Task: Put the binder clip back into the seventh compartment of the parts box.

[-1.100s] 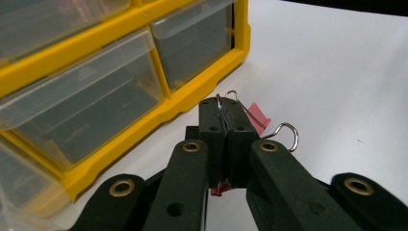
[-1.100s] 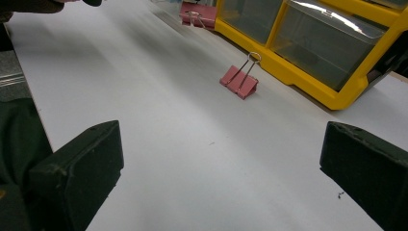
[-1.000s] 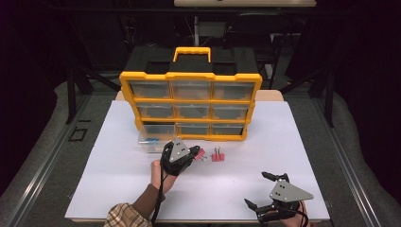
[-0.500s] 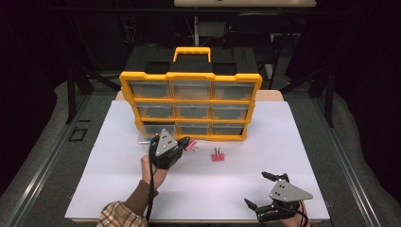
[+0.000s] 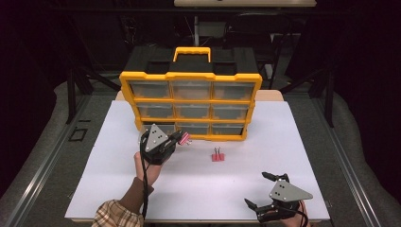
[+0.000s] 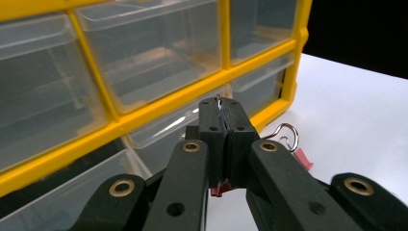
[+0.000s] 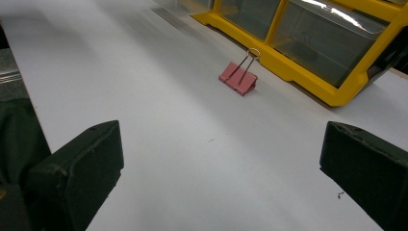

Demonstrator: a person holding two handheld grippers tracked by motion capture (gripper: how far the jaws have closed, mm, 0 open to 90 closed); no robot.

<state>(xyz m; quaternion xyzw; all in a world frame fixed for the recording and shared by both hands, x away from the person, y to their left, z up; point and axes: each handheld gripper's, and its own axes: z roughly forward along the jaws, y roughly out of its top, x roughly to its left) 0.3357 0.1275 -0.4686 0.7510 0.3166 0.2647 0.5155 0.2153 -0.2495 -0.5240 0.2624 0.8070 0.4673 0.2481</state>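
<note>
The left gripper clamps a pink binder clip between its jaws, while the right gripper gapes wide, nothing between them.

The organiser has a glossy yellow plastic frame and clear, slightly scuffed plastic drawers. The binder clip on the board looks like matt pink painted metal with thin shiny wire handles. The board is smooth, matt white. The gripper's fingers are matt black plastic with brass-coloured rivets.
</note>
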